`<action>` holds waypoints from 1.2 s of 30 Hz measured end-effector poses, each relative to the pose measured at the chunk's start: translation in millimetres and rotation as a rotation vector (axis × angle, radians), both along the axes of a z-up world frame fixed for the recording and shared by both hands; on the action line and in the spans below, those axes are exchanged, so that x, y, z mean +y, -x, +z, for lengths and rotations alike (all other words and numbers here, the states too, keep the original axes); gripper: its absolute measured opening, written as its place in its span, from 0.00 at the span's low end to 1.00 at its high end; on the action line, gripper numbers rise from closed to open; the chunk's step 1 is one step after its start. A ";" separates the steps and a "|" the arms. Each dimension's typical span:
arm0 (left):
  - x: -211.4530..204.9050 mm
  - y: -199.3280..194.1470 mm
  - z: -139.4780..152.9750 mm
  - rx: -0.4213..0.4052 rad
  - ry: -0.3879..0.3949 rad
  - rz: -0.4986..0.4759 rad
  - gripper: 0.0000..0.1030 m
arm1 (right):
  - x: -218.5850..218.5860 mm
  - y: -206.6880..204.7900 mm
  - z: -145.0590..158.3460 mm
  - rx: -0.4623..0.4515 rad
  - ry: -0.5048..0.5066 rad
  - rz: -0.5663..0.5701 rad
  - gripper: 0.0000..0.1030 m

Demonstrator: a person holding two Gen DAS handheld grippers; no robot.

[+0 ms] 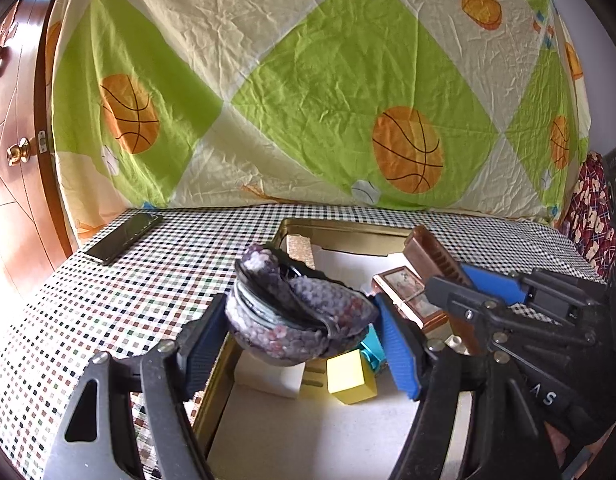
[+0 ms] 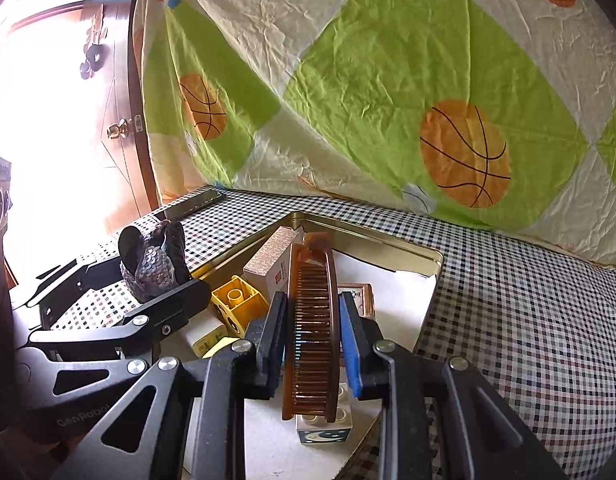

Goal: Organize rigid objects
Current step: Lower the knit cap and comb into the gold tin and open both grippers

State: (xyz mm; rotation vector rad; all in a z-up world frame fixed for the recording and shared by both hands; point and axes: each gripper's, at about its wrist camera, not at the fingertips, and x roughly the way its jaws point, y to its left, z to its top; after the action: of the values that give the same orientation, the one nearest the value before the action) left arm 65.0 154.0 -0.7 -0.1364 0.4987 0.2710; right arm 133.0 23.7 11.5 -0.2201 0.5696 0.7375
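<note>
Brown comb (image 2: pixel 312 332) clenched edgewise in right gripper (image 2: pixel 312 344) over gold tray (image 2: pixel 388 240) near bench back edge, left gripper (image 1: pixel 303 332) grasping sequinned pouch (image 1: pixel 295 316) w/ fingers spread wide; thin comb could twist out.

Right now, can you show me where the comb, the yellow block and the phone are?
comb (image 2: pixel 314 332): right wrist view, on its brown teeth, between the right claw's pads.
yellow block (image 1: pixel 351 376): left wrist view, on its front face, inside the tin tray.
phone (image 1: pixel 123 237): left wrist view, middle of its dark screen, on the checked cloth.
</note>
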 end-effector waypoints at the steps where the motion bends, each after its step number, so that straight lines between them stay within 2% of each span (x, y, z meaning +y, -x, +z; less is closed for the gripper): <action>1: 0.6 -1.3 -1.0 0.004 0.000 0.000 0.70 | 0.5 -0.4 -0.8 0.004 0.001 0.000 0.27; 10: 1.1 -2.9 -6.3 0.029 0.001 -0.007 0.70 | -1.6 -3.0 -7.8 0.054 0.004 0.018 0.27; 13: 0.4 1.5 -3.9 0.017 -0.007 0.000 0.75 | -8.3 -2.7 -6.7 0.054 -0.019 0.010 0.35; 17: 3.2 11.9 1.0 -0.016 -0.008 0.042 1.00 | -23.6 -0.4 -2.1 0.027 -0.055 -0.027 0.55; 20: 2.0 19.2 4.9 -0.038 0.002 0.041 0.99 | -32.7 4.9 3.5 -0.007 -0.072 -0.049 0.66; 24: -4.3 24.7 8.6 -0.044 -0.028 0.065 1.00 | -39.6 14.5 10.8 -0.042 -0.085 -0.048 0.66; 31: -6.4 31.5 12.7 -0.048 -0.023 0.083 1.00 | -47.1 30.8 22.8 -0.086 -0.119 -0.028 0.68; 36: -11.4 35.1 14.8 -0.058 -0.072 0.107 1.00 | -47.8 38.5 24.3 -0.102 -0.123 -0.014 0.69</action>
State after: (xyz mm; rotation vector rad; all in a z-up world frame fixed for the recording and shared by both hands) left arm 29.8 142.6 14.1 -0.1011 0.4240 0.3883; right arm 94.5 -24.1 35.8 -0.1386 0.4274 0.7407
